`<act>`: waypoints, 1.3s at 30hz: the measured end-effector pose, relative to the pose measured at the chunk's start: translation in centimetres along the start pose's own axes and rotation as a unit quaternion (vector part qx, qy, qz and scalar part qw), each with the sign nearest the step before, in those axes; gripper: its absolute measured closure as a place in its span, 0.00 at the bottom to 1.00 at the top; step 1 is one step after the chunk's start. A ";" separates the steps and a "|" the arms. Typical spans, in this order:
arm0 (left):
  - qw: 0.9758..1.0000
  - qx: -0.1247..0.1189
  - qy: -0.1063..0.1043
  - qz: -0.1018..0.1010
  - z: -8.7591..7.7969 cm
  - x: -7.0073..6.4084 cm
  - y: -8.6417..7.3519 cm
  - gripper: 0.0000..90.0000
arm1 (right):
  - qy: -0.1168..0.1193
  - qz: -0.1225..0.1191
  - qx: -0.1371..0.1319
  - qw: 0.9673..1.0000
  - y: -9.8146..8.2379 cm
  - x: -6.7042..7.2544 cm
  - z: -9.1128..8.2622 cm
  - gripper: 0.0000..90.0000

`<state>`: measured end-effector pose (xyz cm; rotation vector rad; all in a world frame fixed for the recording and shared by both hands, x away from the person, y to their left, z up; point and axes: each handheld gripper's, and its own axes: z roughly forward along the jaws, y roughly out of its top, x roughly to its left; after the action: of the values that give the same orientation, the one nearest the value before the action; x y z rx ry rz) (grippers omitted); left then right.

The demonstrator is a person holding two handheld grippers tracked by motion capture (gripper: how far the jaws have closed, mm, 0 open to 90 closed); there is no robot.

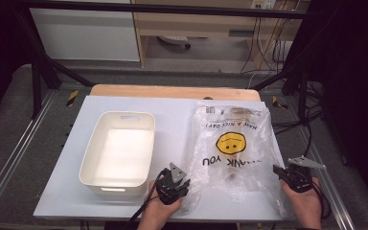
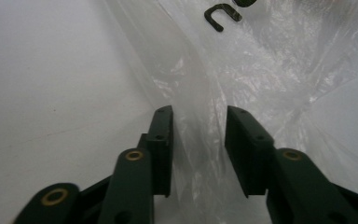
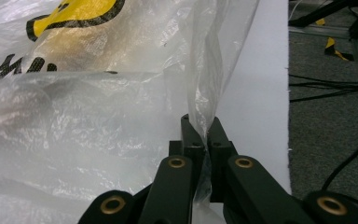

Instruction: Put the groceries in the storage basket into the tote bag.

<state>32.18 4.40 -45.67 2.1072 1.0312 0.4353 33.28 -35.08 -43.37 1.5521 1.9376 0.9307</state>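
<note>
A clear plastic bag [image 1: 232,143] with a yellow smiley face and black "THANK YOU" lettering lies flat on the white table [image 1: 172,108]. At the bag's near left corner is my left gripper [image 1: 185,183]. In the left gripper view its jaws [image 2: 199,116] stand apart with a fold of the bag's film [image 2: 261,60] between them, and the pads do not press on it. My right gripper [image 1: 280,171] is at the bag's near right edge. In the right gripper view it [image 3: 200,123] is shut on a pinch of the bag's film [image 3: 98,130].
A white rectangular bin [image 1: 120,117] with nothing in it sits on the table left of the bag. Beyond the table's right edge there are black cables on a grey floor [image 3: 335,93]. A wooden board [image 1: 172,91] runs along the table's far edge.
</note>
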 end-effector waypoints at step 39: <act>0.998 -0.022 -0.064 -0.002 -1.2 0.8 3.9 1.00 | 0.038 -0.002 0.010 0.999 0.4 1.2 0.8 1.00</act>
<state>34.07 3.97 -41.95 2.0640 0.9436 0.3136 33.80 -33.68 -43.53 1.5443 2.0067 0.9857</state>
